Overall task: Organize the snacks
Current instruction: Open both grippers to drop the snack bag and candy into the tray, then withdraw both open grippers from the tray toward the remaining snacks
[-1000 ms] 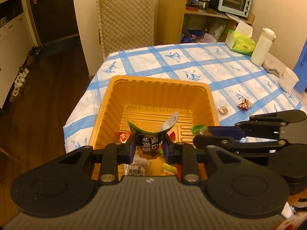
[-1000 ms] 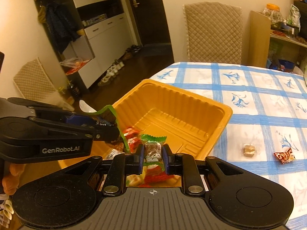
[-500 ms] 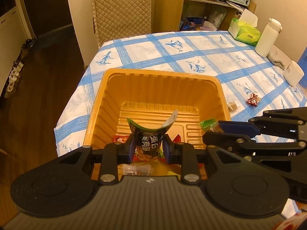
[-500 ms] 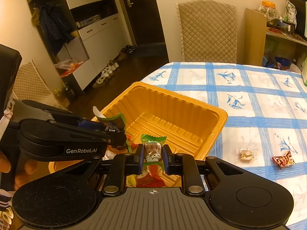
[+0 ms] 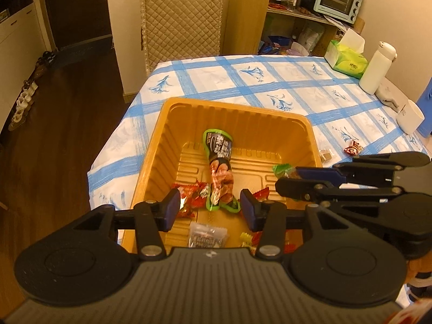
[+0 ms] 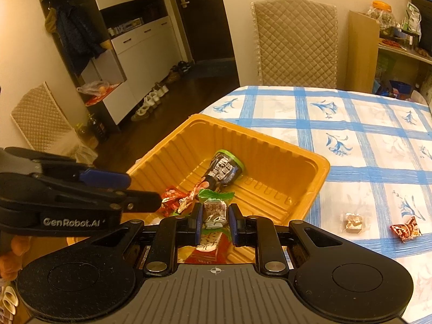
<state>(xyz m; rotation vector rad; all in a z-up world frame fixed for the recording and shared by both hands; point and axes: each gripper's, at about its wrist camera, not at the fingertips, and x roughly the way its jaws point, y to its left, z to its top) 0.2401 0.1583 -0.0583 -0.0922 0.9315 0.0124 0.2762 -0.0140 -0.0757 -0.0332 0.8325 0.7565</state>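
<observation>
An orange plastic tray (image 5: 151, 162) (image 6: 310, 186) sits at the near corner of the table. A dark green-edged snack packet (image 5: 220, 167) (image 6: 222, 171) lies loose on the tray floor among several small wrapped snacks (image 5: 189, 197). My left gripper (image 5: 210, 210) hangs open and empty above the tray's near side. My right gripper (image 6: 215, 222) is shut on a small green-and-silver wrapped candy (image 6: 214, 210) (image 5: 283, 168), held over the tray's right part.
A brown cube candy (image 6: 352, 222) and a red wrapped candy (image 6: 405, 228) lie on the blue-checked tablecloth (image 6: 351, 135) right of the tray. A white bottle (image 5: 376, 67), tissue box (image 5: 347, 59) and white cup (image 5: 410, 120) stand far right. A chair (image 5: 181, 13) stands behind the table.
My left gripper opened and let the dark green-edged packet drop into the tray. Both grippers rose a little. The right gripper still holds its candy.
</observation>
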